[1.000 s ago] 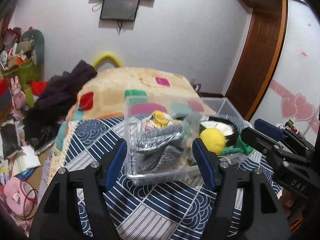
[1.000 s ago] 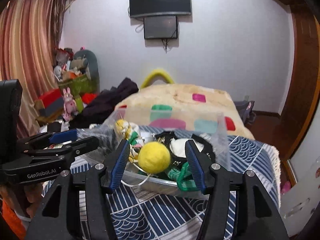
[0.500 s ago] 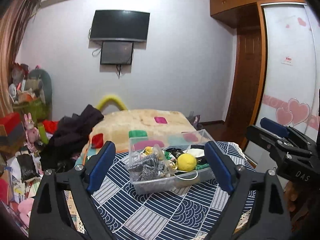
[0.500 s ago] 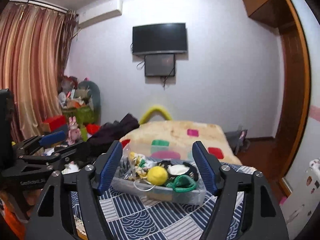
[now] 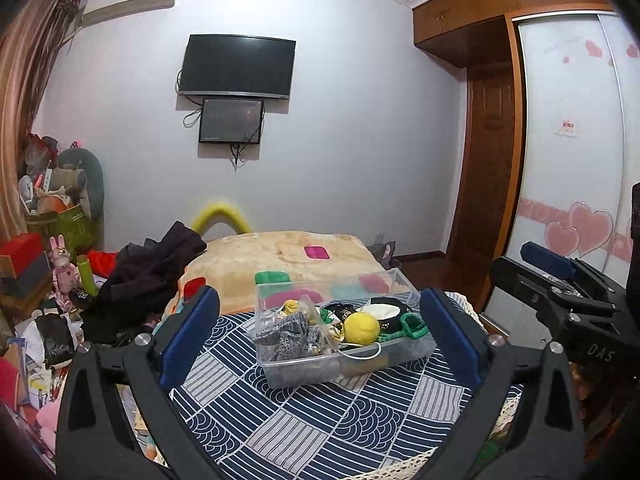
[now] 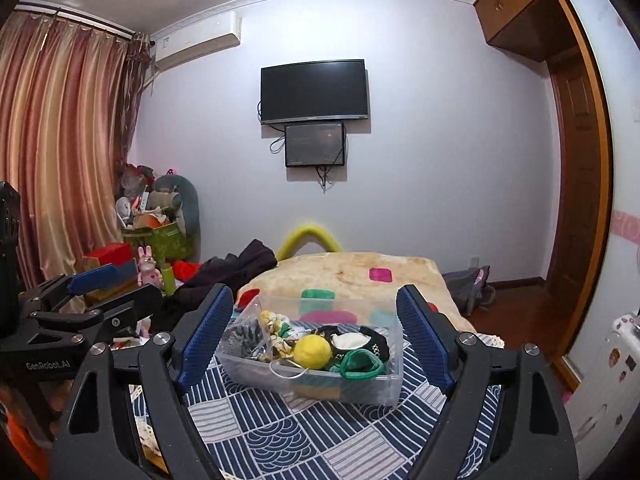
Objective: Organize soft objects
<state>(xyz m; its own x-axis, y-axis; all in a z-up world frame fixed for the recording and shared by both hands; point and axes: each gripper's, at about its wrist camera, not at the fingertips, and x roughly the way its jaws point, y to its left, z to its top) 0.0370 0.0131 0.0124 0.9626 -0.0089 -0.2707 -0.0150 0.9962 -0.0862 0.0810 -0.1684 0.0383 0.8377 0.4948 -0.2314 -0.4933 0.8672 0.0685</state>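
A clear plastic box (image 5: 304, 372) stands on a blue patterned cloth (image 5: 320, 420). It holds a yellow ball (image 5: 361, 328), a grey knit piece in a bag (image 5: 288, 336), a green knit item (image 5: 412, 326) and black and white pieces. The box (image 6: 360, 390) with the yellow ball (image 6: 313, 352) also shows in the right wrist view. My left gripper (image 5: 320, 332) is open and empty, back from the box. My right gripper (image 6: 314, 338) is open and empty, also back from it. Each gripper shows at the edge of the other's view.
A beige blanket with coloured patches (image 5: 280, 256) covers the bed behind the box. Dark clothes (image 5: 148, 272) lie at its left. Toys and boxes (image 5: 36, 264) pile up at the far left. A wardrobe door (image 5: 568, 184) stands at the right.
Both grippers have pulled back and up from the box and opened wider. The box now looks smaller and farther away, with its contents unmoved.
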